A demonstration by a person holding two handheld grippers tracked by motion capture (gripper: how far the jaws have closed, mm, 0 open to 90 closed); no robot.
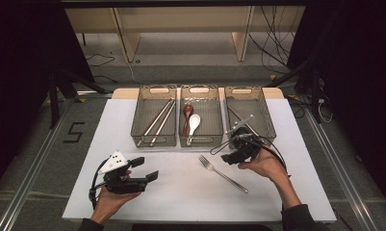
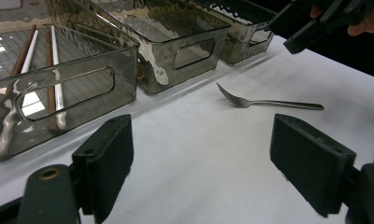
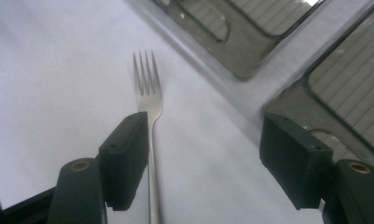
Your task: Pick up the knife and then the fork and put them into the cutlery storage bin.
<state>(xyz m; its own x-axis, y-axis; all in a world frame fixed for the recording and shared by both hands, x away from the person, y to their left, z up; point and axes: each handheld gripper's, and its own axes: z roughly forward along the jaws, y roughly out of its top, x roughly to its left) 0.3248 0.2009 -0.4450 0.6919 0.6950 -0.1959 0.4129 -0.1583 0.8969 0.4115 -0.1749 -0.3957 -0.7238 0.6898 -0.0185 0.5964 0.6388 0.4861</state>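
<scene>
A slim silver metal fork (image 1: 223, 173) is laid flat on the white table surface (image 1: 181, 192), in front of the row of bins, with its tines directed toward the bins and its handle running toward the person's right side. In the right gripper view, the fork (image 3: 149, 121) is seen lying just beside the inner edge of one black jaw; its tines extend ahead of that jaw, and no contact between pad and fork can be confirmed.

The right gripper (image 1: 231, 156) is held above the table close to the fork's tine end, near the front of the right-hand bin. Its jaws are spread wide with nothing gripped between them. The right gripper (image 3: 205, 161) is angled down over the table, with bin corners visible ahead of it.

The left gripper (image 1: 145, 168) is held low over the near left part of the table, well apart from the fork. Its jaws are released and empty; in the left gripper view (image 2: 201, 172) bare table is seen between the pads.

Three smoky translucent plastic bins are set side by side at the far edge of the table. Long chopsticks (image 1: 157, 122) are contained in the left bin (image 1: 135, 130). A dark brown wooden spoon (image 1: 186, 118) and a white ceramic spoon (image 1: 194, 124) are contained in the middle bin (image 1: 200, 140). The contents of the right bin (image 1: 267, 120) are partly hidden by the right gripper.
</scene>
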